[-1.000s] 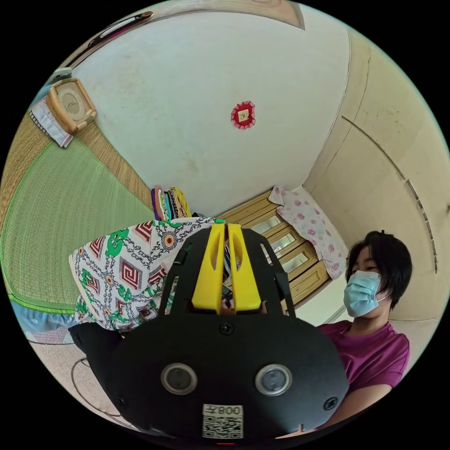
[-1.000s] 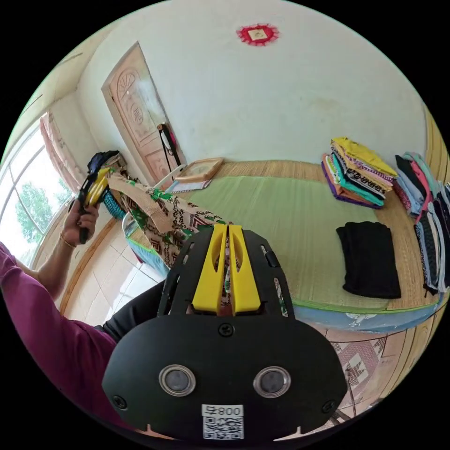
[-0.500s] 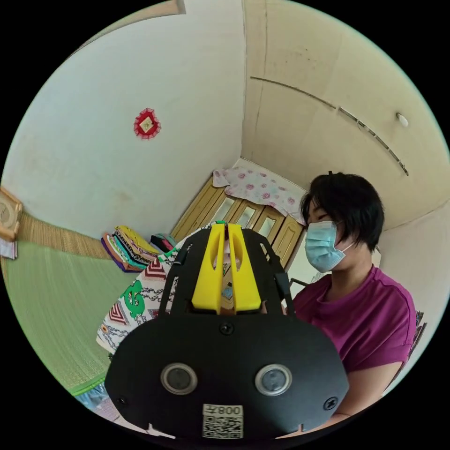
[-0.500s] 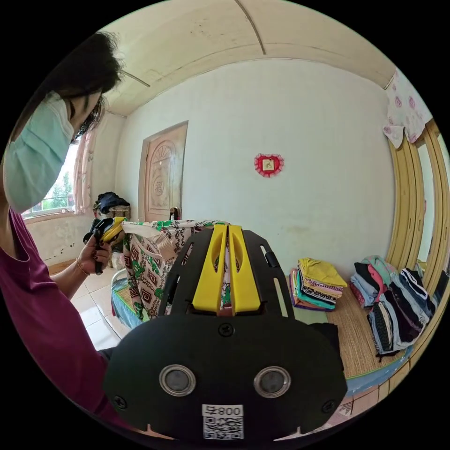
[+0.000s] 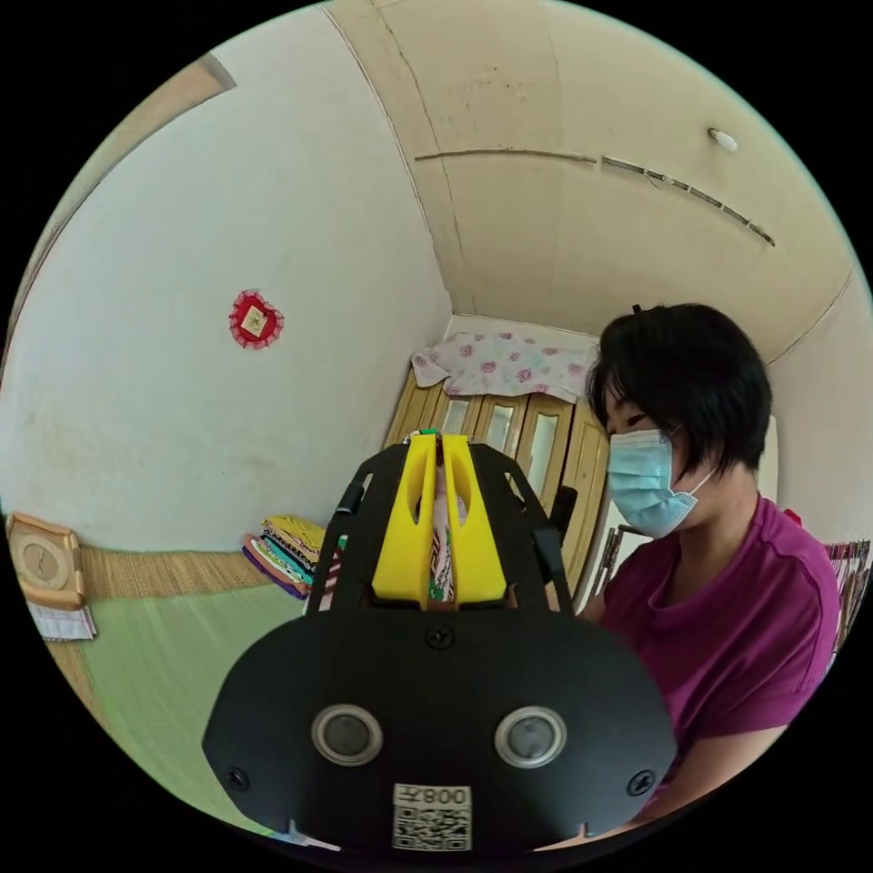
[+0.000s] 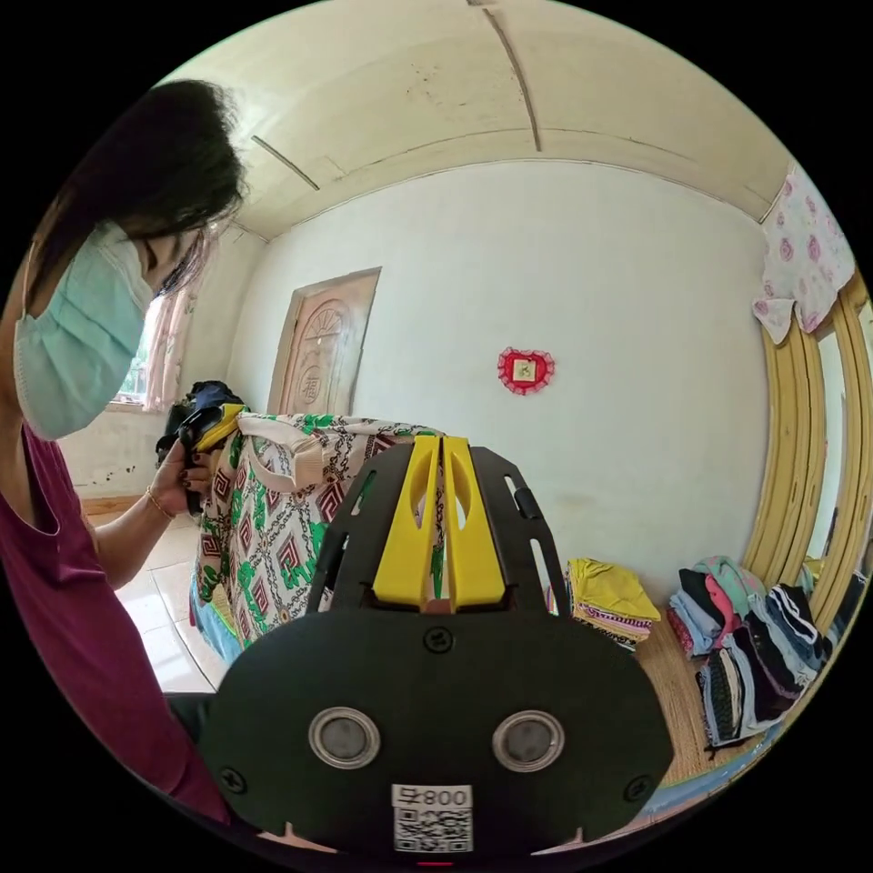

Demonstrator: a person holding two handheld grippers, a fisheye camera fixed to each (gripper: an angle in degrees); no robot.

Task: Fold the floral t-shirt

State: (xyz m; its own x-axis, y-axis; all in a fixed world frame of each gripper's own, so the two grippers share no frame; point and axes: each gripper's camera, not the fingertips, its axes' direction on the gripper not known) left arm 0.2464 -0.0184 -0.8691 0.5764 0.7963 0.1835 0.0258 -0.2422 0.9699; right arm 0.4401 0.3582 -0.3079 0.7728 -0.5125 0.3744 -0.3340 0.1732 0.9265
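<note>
Floral t-shirt (image 6: 273,527) spread between left gripper (image 6: 207,427), right gripper (image 6: 441,447), both clamped

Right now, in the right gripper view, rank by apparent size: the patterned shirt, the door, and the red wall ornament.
1. The shirt, hanging close to the camera, which inflates it.
2. The door, farther off, so its rank against the shirt is unsure.
3. The wall ornament, clearly smallest.

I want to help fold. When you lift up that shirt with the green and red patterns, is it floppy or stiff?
Probably floppy: the floral t-shirt hangs down in soft folds between the left gripper and the right gripper. It looks light, since pinching only its top edge holds it up. It would likely crumple if let go.
</note>
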